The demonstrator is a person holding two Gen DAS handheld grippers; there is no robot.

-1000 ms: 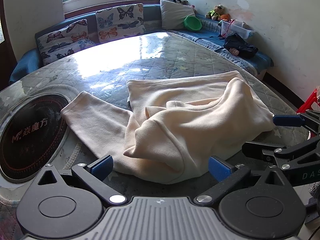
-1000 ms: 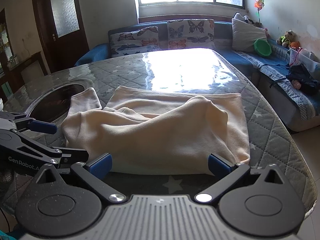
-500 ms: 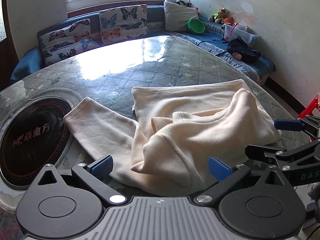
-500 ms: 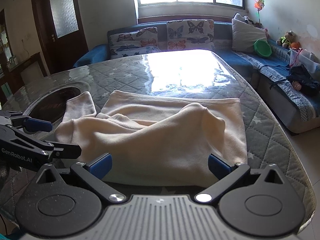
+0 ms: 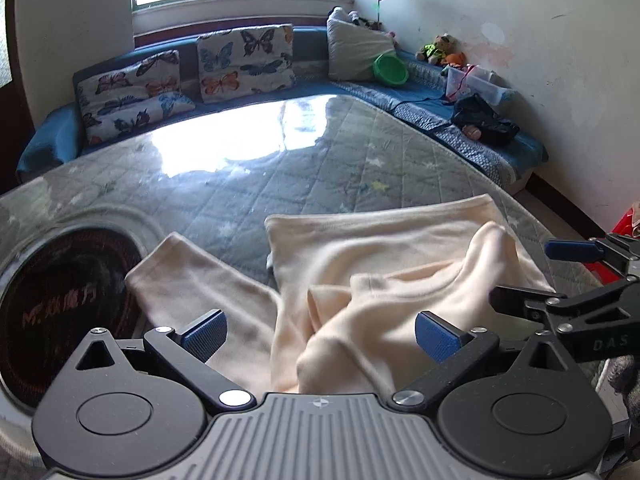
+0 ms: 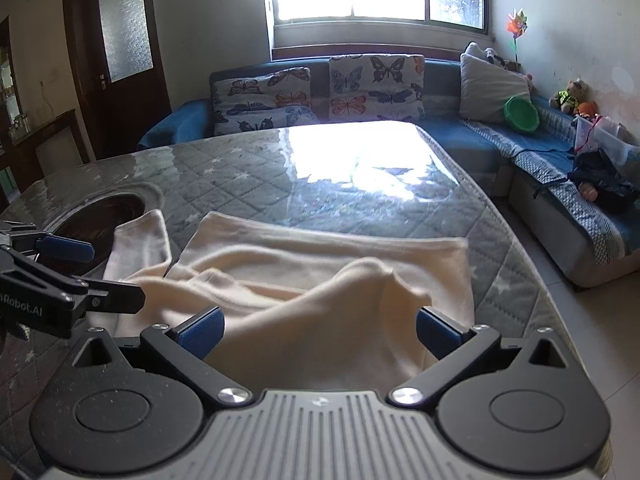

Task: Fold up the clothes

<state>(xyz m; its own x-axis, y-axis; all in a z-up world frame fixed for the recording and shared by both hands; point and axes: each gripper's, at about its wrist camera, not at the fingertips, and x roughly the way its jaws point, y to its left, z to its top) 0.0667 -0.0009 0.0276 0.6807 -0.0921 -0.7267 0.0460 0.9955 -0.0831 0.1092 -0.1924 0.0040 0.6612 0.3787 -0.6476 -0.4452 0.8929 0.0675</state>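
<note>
A cream sweater point(image 5: 400, 280) lies rumpled on the glass-topped table point(image 5: 300, 168), with its body bunched up and one sleeve point(image 5: 192, 280) spread out to the left. My left gripper point(image 5: 320, 336) is open, and the sweater's near edge lies low between its blue pads. My right gripper point(image 6: 320, 334) is also open over the near right part of the sweater point(image 6: 320, 280). Each gripper shows in the other's view: the right gripper point(image 5: 536, 276) at the sweater's right side, the left gripper point(image 6: 100, 274) by the sleeve point(image 6: 140, 240). The sweater's near hem is hidden under both gripper bodies.
A round dark cooktop inset point(image 5: 60, 300) sits in the table at the left. Behind the table, a blue corner sofa point(image 6: 480, 136) carries butterfly cushions point(image 6: 376, 84), a green bowl point(image 6: 520, 114), toys and dark clothing point(image 6: 600, 184). A dark door point(image 6: 120, 40) stands at the far left.
Both grippers have moved forward over the sweater's near edge, which now lies under their bodies. Both remain open. The sweater itself has not visibly moved.
</note>
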